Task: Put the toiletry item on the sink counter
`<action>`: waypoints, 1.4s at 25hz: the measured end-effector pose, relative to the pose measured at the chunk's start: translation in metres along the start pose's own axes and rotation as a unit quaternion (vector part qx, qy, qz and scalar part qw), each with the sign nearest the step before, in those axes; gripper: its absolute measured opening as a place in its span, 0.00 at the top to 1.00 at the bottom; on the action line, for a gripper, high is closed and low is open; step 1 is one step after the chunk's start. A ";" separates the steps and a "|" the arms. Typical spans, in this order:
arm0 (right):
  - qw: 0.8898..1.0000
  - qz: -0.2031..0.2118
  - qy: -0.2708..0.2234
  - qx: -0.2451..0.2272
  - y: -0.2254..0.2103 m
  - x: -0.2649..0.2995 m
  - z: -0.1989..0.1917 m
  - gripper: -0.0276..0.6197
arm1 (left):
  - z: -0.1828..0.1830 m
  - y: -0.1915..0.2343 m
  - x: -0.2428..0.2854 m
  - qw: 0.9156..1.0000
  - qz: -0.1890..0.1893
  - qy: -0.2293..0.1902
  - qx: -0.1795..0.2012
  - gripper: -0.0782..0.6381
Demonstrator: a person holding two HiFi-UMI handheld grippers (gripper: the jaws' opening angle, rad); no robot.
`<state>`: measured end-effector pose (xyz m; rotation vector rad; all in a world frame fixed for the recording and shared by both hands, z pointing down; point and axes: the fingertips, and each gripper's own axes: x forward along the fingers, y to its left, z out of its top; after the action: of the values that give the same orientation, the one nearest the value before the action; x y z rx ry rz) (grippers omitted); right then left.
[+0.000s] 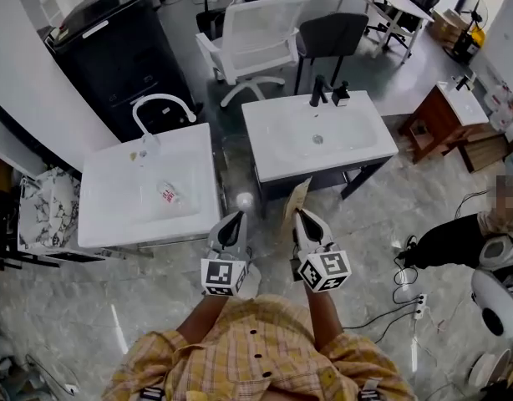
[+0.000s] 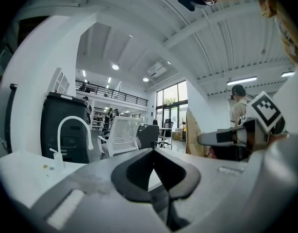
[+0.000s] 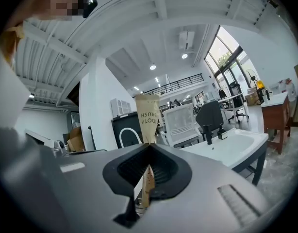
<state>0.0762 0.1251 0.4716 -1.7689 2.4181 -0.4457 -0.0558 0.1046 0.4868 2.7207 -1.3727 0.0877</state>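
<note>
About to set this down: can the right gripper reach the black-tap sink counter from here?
Probably yes. The right gripper, shut on the toothbrush pack, sits just before the front edge of that sink counter, nothing in between.

Matt paper toothbrush packet (image 3: 148,114); glossy sink counter (image 1: 269,167)

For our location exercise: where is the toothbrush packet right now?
The toothbrush packet stands clamped in the right gripper, centre-right in the head view, near the front edge of the sink counter with the black tap.

Tan paper toothbrush packet (image 3: 148,118), upright, clamped in right hand-held gripper (image 3: 148,152), near white sink counter (image 1: 277,161)
</note>
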 end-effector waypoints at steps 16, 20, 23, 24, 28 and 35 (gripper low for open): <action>1.000 -0.014 0.018 -0.018 -0.028 0.157 0.036 0.95 | 0.022 0.100 0.129 0.999 -0.027 0.000 -0.026 0.89; 1.000 -0.015 0.015 -0.019 -0.027 0.182 0.038 0.95 | 0.019 0.114 0.143 0.999 -0.035 0.002 -0.029 0.89; 1.000 -0.018 0.014 -0.020 -0.028 0.196 0.038 0.95 | 0.020 0.123 0.154 0.999 -0.038 0.003 -0.027 0.89; 0.999 -0.019 0.015 -0.021 -0.029 0.200 0.038 0.95 | 0.021 0.126 0.158 0.999 -0.038 0.003 -0.026 0.89; 0.999 -0.024 0.011 -0.021 -0.035 0.208 0.039 0.95 | 0.023 0.131 0.168 0.999 -0.038 0.001 -0.028 0.89; 1.000 -0.016 0.015 -0.015 -0.043 0.216 0.036 0.95 | 0.019 0.126 0.184 0.999 -0.035 0.011 -0.026 0.89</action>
<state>0.0571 -0.0968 0.4678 -1.8292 2.4334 -0.4447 -0.0484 -0.1190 0.4918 2.7137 -1.2536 0.0767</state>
